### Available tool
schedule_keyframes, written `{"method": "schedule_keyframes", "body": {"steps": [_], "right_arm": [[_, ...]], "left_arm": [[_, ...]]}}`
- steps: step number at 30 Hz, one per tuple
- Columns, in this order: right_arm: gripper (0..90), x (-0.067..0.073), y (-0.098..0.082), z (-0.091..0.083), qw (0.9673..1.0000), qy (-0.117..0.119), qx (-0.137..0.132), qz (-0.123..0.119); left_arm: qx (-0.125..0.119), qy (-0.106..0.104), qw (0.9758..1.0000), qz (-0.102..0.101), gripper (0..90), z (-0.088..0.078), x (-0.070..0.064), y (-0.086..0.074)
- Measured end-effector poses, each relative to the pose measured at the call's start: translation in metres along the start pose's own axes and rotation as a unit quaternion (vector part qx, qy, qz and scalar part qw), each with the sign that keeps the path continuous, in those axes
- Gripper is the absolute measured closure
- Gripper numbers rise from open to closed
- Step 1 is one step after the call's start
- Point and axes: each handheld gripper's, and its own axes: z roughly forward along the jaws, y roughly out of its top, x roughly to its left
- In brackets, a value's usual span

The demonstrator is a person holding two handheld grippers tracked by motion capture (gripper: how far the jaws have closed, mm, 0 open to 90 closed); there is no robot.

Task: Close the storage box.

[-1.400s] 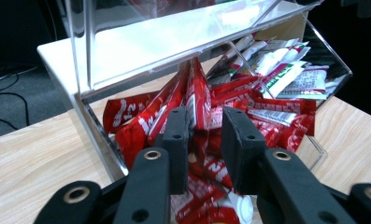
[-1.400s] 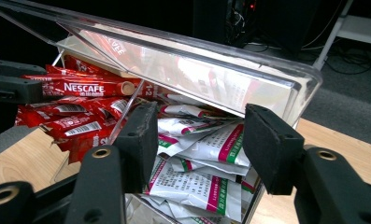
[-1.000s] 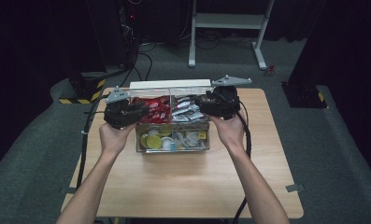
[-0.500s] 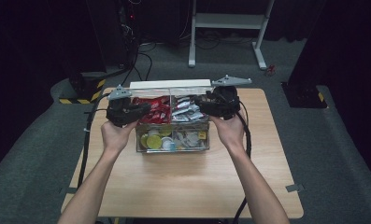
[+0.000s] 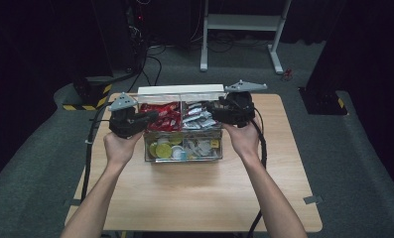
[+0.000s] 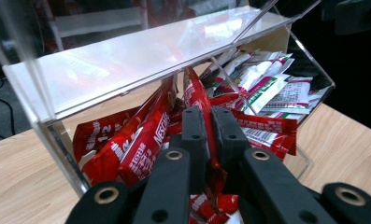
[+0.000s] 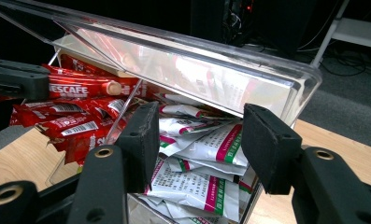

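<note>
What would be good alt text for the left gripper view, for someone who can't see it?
The left gripper has its two black jaws closed on a red Nescafe sachet, one of a heap of red sachets in a clear plastic box on a wooden table. White sachets fill the compartment beyond a clear divider, under the box's raised lid.
</note>
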Motion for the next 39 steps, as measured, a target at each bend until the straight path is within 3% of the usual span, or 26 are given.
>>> {"method": "schedule_keyframes", "body": {"steps": [24,39], "right_arm": [[46.4,0.002,-0.001,0.003,1.0000,0.001,0.004,0.003],[45.6,0.003,-0.001,0.004,1.0000,0.001,0.001,0.004]], "left_arm": [[-0.021,-0.005,0.9997,0.010,85.7,-0.031,-0.003,-0.005],[-0.034,-0.009,0.9994,0.003,85.7,-0.049,-0.002,-0.015]]}}
